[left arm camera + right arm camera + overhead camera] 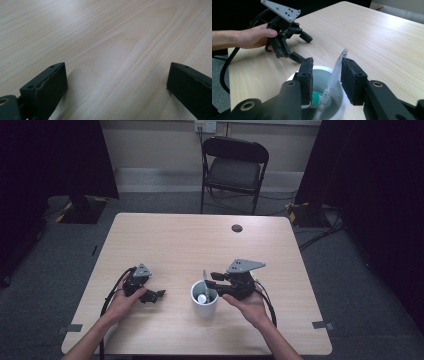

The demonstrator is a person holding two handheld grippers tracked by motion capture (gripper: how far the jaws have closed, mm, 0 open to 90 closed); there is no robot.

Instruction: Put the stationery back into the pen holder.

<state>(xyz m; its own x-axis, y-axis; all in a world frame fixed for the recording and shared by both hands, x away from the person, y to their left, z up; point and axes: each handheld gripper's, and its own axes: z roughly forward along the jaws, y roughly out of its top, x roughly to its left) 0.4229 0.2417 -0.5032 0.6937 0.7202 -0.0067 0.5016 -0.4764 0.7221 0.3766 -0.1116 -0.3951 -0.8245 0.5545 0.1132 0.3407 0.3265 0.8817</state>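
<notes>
A white cup (pixel 204 306) stands on the wooden table (pixel 190 240) near its front edge. A clear toothbrush (pixel 204 276) leans in it with the bristles up, beside a white and green item (pixel 315 96). My right gripper (pixel 212 283) reaches over the cup from the right. In the right gripper view its jaws straddle the toothbrush (pixel 335 72) above the cup (pixel 344 100); the gripper (pixel 325 75) is open, with a gap at the left pad. My left gripper (pixel 154 295) rests on the table left of the cup, open and empty (pixel 117 82); farther off, it (pixel 300 47) is held by a hand.
A black folding chair (pixel 235 165) stands behind the table. A dark round grommet (pixel 237 228) sits near the table's far edge. Grey tape marks (pixel 74 328) lie at the front corners. Cables trail from both grippers and across the floor at the right.
</notes>
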